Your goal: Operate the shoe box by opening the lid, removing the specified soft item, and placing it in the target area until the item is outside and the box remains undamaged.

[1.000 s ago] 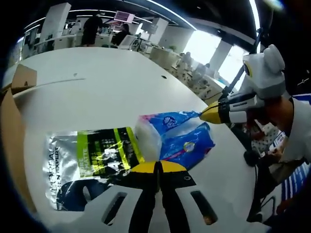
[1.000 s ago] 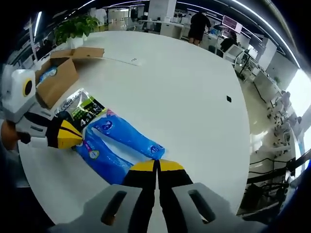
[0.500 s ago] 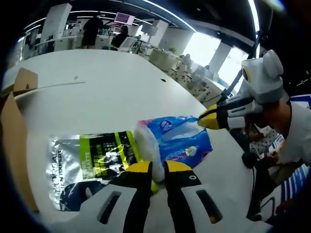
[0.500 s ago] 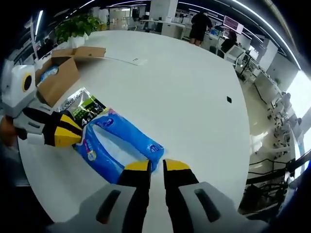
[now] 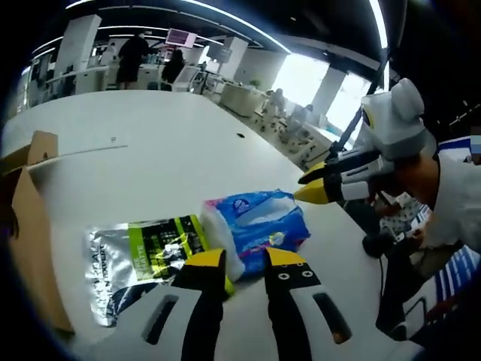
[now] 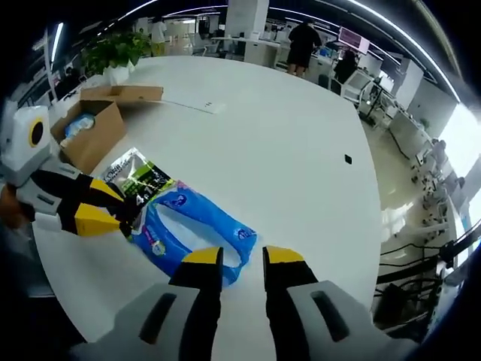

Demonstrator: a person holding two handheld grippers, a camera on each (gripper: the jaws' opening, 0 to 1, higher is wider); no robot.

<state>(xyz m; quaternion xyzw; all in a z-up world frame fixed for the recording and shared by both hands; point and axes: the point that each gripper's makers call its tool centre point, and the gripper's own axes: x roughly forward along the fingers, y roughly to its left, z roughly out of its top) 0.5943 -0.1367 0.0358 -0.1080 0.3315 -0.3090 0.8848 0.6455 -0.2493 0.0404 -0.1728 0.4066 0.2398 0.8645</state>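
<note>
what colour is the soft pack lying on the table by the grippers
Blue, with pink and white print; the soft pack shows best in the right gripper view.

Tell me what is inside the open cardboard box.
In the right gripper view, the cardboard box stands open with a blue-and-white soft pack lying inside. Whatever lies beneath or beside that pack is hidden by the box walls.

1. Tissue pack (image 6: 197,229) lies on the surface (image 6: 278,135), outside the shoe box (image 6: 89,132).
2. Foil pouch (image 6: 136,179) lies flat between box and tissue pack, its near end under the pack.
3. Box stands open at the surface's far-left edge in the right gripper view; a packet (image 6: 78,124) inside.
4. Left gripper view: pouch (image 5: 146,250) left of pack (image 5: 254,224), box wall (image 5: 34,248) further left.
</note>
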